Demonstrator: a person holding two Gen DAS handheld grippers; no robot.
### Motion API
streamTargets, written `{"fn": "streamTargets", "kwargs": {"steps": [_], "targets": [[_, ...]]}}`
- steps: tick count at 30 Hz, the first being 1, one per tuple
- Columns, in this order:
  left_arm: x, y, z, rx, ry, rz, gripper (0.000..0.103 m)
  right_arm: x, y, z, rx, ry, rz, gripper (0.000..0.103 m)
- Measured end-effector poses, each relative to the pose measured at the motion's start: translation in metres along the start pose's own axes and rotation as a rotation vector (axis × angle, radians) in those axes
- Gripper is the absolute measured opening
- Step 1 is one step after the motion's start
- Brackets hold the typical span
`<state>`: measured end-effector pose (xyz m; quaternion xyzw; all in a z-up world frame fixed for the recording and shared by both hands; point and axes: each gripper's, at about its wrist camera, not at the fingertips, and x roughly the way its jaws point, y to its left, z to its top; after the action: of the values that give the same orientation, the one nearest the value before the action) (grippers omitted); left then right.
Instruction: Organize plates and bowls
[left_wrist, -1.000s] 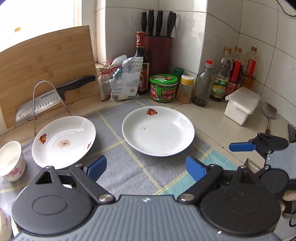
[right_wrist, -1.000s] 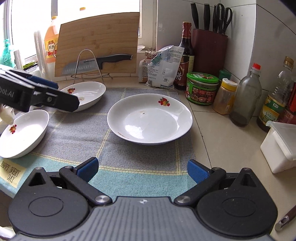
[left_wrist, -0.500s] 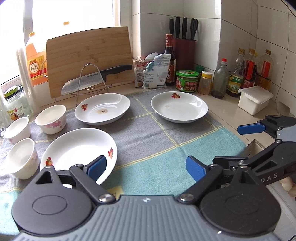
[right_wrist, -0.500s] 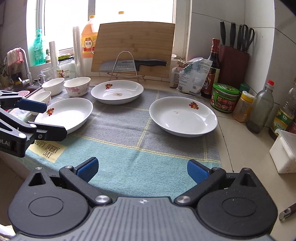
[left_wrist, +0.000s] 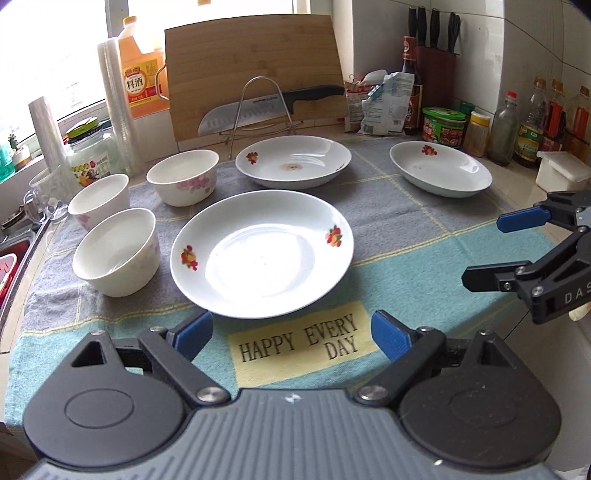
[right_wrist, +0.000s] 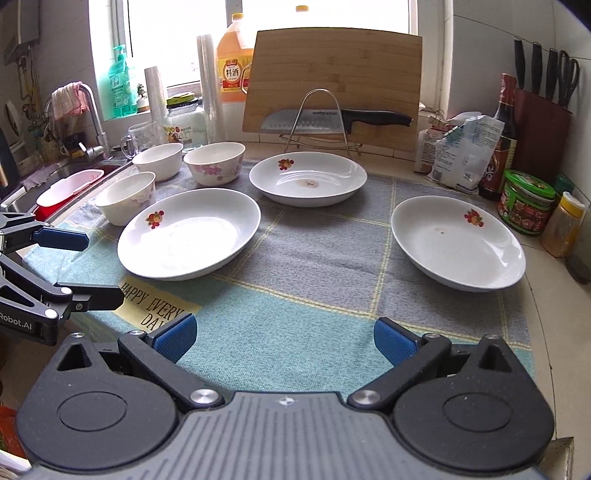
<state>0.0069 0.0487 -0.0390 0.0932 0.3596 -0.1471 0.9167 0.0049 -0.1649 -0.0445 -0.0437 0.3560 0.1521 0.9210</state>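
Three white plates with fruit prints lie on a grey and teal cloth: a near plate (left_wrist: 262, 254) (right_wrist: 190, 238), a far plate (left_wrist: 293, 160) (right_wrist: 308, 177) and a right plate (left_wrist: 441, 168) (right_wrist: 458, 242). Three white bowls (left_wrist: 116, 251) (left_wrist: 99, 199) (left_wrist: 183, 177) stand left of them. My left gripper (left_wrist: 291, 336) hangs open just in front of the near plate, holding nothing. My right gripper (right_wrist: 284, 338) is open over the teal front strip, short of the right plate, and also empty.
A cutting board (right_wrist: 332, 88) and a knife on a wire rack (right_wrist: 332, 120) stand behind the plates. Bottles, jars and a knife block (right_wrist: 543, 129) crowd the right side. The sink (right_wrist: 66, 177) with a red tub lies at the left. A white box (left_wrist: 561, 175) sits far right.
Both grippers have drawn back and swung left, so the near plate and the bowls came into view. The jaws of both stayed open.
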Motion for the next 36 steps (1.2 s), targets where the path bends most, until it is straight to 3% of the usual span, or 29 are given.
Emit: {"fn": "streamTargets", "kwargs": {"steps": [6,18,24,36], "targets": [[0.020,0.034,-0.014,-0.053,0.053,-0.017,0.092,0.023,0.010,0.002,-0.043,0.069,-0.013,0.103],[0.065,0.061,-0.012,0.020,0.099,-0.112,0.092,0.060,0.021,0.031,-0.037,0.116,-0.006,0.103],[0.078,0.063,-0.007,0.080,0.075,-0.157,0.102,0.079,0.027,0.048,0.022,0.109,0.023,0.103],[0.091,0.066,-0.001,0.117,0.005,-0.201,0.103,0.113,0.040,0.062,0.036,0.178,0.045,0.103]]}}
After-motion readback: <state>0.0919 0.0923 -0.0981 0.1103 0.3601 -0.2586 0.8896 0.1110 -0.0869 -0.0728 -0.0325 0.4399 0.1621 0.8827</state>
